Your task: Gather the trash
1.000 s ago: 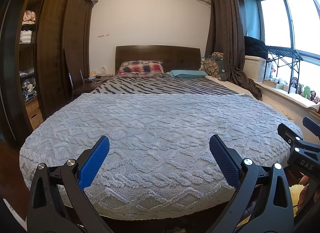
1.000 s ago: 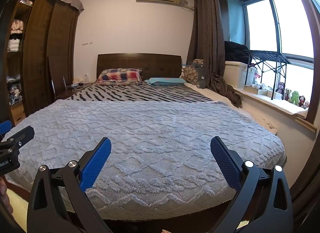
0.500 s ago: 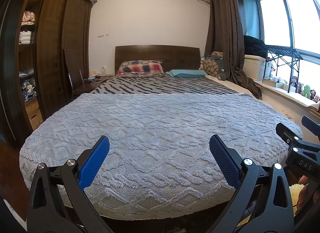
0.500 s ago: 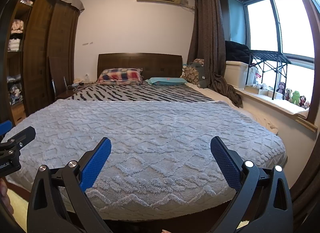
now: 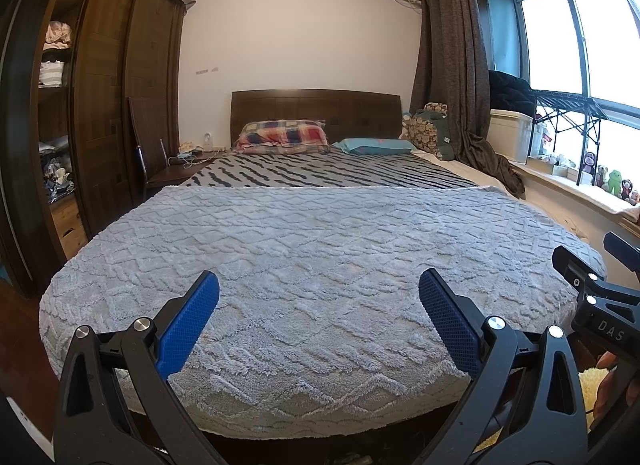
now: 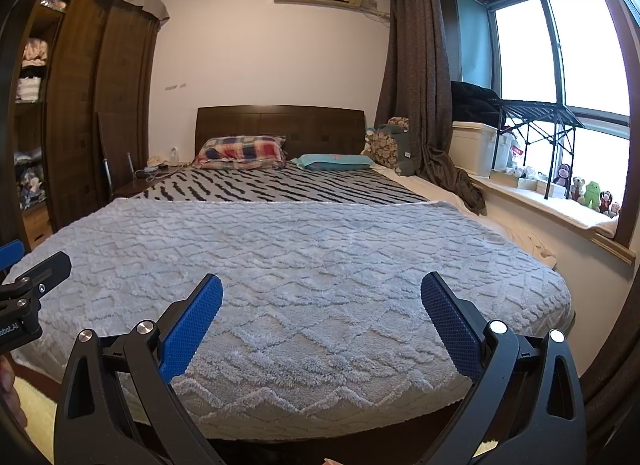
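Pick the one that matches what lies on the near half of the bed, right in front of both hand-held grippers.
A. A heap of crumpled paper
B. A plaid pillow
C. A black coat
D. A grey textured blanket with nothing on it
D: the grey textured blanket covers the near half, bare of any trash; the plaid pillow sits far back by the headboard.
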A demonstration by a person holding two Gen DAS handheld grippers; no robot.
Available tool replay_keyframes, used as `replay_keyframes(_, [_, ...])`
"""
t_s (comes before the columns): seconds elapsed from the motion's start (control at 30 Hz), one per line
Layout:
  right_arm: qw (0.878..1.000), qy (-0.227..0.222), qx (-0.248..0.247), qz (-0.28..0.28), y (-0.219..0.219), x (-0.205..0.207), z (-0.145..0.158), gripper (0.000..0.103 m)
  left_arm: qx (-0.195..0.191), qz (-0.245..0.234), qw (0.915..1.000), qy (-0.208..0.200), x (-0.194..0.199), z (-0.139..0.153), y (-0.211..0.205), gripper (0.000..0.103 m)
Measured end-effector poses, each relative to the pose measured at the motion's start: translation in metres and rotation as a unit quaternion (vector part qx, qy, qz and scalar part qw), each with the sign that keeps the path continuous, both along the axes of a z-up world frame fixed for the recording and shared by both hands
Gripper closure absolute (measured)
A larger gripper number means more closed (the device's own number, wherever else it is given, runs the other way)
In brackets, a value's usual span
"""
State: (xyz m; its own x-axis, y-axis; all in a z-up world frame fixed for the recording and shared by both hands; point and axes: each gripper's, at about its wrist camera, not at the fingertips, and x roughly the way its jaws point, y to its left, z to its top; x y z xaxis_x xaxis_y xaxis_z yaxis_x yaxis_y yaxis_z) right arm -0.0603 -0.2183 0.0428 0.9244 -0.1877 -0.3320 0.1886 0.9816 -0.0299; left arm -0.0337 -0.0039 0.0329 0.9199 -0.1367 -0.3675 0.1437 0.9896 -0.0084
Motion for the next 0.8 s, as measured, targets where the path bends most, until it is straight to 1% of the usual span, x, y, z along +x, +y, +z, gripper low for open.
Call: replay_keyframes(0.8, [1.000,0.002,-0.001,0.003,0.0001,0.0045,-0.0021,0.003,-0.001,0.005,1.0000,0.001,0.0007,0.0001,0.0007,0.008])
